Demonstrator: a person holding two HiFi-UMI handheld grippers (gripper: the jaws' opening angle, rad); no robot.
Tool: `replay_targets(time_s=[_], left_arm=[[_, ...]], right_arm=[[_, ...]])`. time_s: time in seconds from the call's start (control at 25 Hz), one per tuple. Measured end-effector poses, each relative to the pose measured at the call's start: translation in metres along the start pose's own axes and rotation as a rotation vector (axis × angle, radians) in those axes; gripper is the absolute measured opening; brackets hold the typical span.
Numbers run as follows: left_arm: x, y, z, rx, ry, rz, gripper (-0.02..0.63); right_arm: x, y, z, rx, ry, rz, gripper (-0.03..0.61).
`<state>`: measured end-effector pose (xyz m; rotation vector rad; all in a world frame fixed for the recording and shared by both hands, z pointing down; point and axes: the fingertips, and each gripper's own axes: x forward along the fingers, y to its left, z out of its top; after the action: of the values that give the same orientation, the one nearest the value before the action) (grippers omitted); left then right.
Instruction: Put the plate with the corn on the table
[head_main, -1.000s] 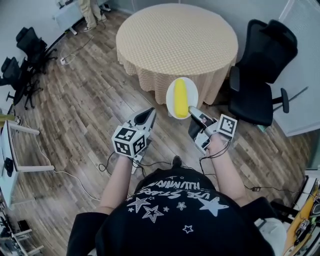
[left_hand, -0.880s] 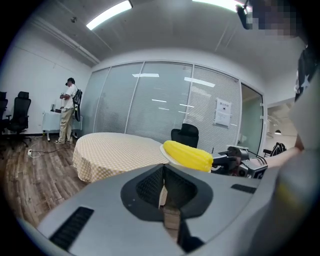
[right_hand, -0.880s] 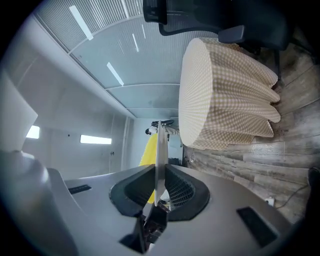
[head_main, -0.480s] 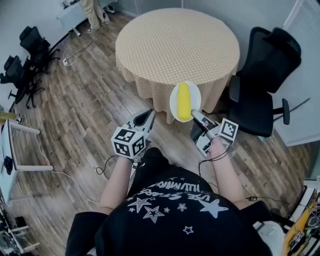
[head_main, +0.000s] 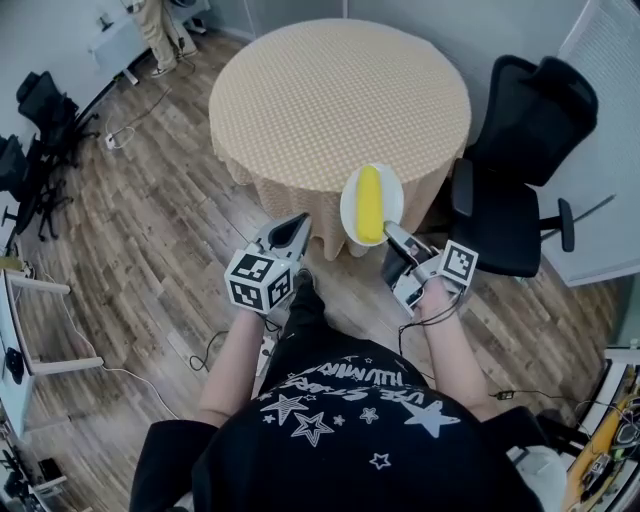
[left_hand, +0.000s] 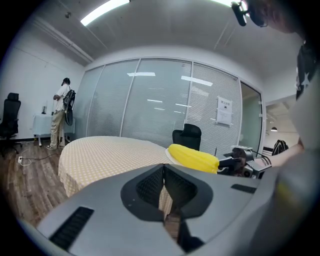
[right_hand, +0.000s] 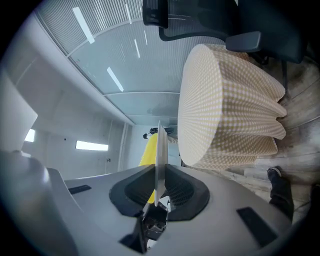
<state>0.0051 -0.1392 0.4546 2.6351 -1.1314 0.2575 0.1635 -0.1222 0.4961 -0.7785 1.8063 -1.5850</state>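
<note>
Two claws hovering by near edge of round desk (head_main: 340, 90). Right claw (head_main: 392, 232) pinching rim of plate (head_main: 350, 215), jaws closing tight on it. Corn (head_main: 369, 203) lying on plate, plate hanging in air at desk's near edge. Left claw (head_main: 298, 222) pressing jaws together, gripping nothing.

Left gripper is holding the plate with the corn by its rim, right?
No, the right gripper holds the plate with the corn by its rim; the right gripper view shows it clamped there.
</note>
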Motion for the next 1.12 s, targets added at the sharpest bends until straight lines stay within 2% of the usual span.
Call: replay_targets(time_s=[0.16,0.36,0.56,1.12], left_arm=[[0.022,0.031,0.007,-0.016,0.001,-0.009,0.008],[0.059,0.069,0.007,-0.049,0.05,-0.04,0.008],[0.092,0.113,0.027,-0.027,0.055,-0.056,0.008],[0.129,0.226,0.054,-0.053,0.055,-0.074,0.008]], right_arm=[[0.024,-0.001,0.021,-0.02,-0.028,0.009,0.057],[0.06,-0.011,0.05,-0.01,-0.066,-0.014,0.058],[0.105,-0.019,0.08,-0.021,-0.091,-0.021,0.058],[0.216,-0.019,0.117,-0.029,-0.128,-0.037,0.058]])
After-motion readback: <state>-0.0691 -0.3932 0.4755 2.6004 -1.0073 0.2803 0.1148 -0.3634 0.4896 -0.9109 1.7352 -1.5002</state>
